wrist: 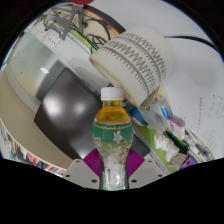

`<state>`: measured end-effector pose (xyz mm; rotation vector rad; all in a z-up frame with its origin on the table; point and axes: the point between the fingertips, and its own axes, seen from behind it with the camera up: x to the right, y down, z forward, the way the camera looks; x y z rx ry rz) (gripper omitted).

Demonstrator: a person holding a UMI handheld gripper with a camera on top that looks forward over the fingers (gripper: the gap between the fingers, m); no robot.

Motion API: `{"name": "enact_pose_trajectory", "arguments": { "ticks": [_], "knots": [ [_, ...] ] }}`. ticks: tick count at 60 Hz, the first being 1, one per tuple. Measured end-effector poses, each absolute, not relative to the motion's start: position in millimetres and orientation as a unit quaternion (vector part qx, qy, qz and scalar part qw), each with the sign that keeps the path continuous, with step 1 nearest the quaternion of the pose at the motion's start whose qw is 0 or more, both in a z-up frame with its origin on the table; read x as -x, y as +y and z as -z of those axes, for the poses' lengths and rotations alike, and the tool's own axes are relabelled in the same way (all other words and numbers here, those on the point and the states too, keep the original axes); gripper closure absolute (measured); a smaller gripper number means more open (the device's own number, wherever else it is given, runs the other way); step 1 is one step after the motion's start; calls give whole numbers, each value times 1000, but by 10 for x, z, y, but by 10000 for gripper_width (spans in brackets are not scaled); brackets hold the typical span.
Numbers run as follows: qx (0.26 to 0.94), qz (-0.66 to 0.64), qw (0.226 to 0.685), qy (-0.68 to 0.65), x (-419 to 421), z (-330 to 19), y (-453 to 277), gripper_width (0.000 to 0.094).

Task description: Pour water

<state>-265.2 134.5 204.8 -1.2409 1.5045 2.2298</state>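
Item one, the bottle: we recorded a clear plastic bottle with a white screw cap, a green-and-yellow printed label band round its shoulder and amber liquid visible at the neck. It stood upright between the gripper's fingers, close against the lens. Its lower body was transparent and ribbed, and its base was cut off from sight, so we could not say what it rested on.

Item two, the gripper: only dark slivers of the two fingers showed either side of the bottle's base. A purple pad lay against the bottle's left flank; the matching pad on the other side was hidden. We could not tell whether the fingers pressed on the bottle or merely flanked it.

Item three, the cup: above and behind the bottle's cap we noted a wide white paper cup, tilted on its side, its wall printed with rows of small grey triangles. What held it there was not visible.

Item four, the black panel: left of the bottle, a flat, glossy dark rectangle.

Item five, clutter: right of the bottle, small coloured objects too blurred to identify.
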Motion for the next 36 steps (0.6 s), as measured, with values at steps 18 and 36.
{"name": "enact_pose_trajectory", "arguments": {
  "ticks": [18,36],
  "knots": [
    [612,-669,267,326,2735,-2385,1094,649],
    [764,-191,613,60,884,-2665,1418,651]
  ]
}}
